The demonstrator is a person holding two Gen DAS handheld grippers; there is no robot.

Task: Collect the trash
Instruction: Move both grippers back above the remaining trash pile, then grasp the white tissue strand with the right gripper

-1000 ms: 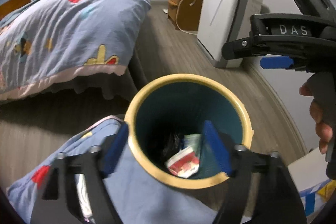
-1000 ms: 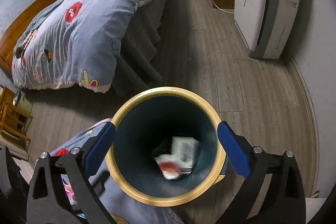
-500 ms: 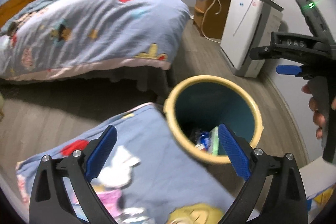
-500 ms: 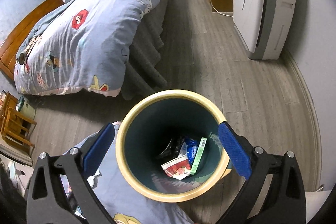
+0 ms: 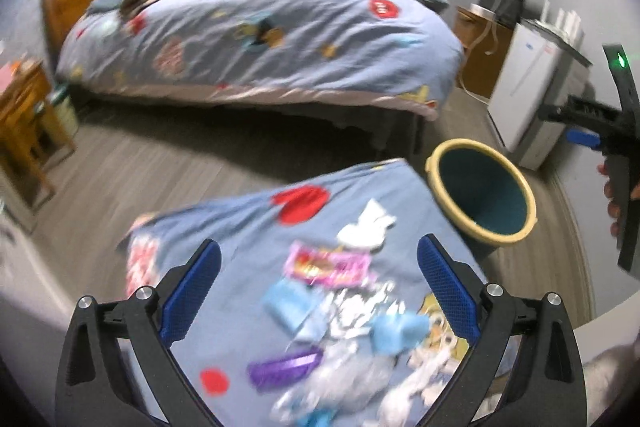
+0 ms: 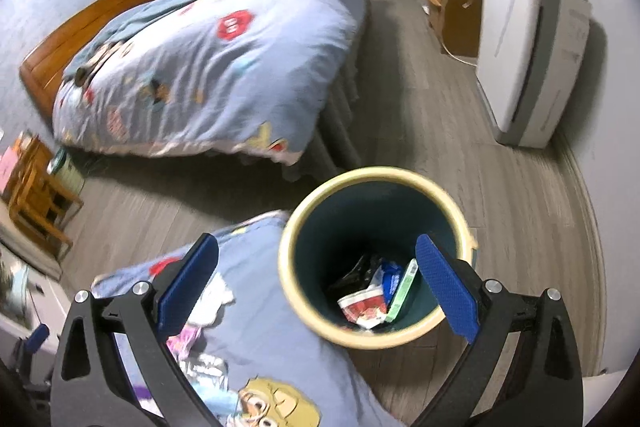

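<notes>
A teal bin with a cream rim stands on the floor beside a blue cartoon blanket. The bin holds several wrappers. On the blanket lie several pieces of trash: a white tissue, a pink wrapper, a purple wrapper, silver foil and blue scraps. My left gripper is open and empty above this trash. My right gripper is open and empty above the bin's left rim; it also shows in the left wrist view.
A bed with a blue quilt fills the back. A white air purifier stands by the right wall, with a wooden cabinet behind it. A wooden stool stands at the left.
My left gripper has swung left, from over the bin to over the trash on the blanket. The right gripper has shifted slightly left, so the bin sits further right in its view.
</notes>
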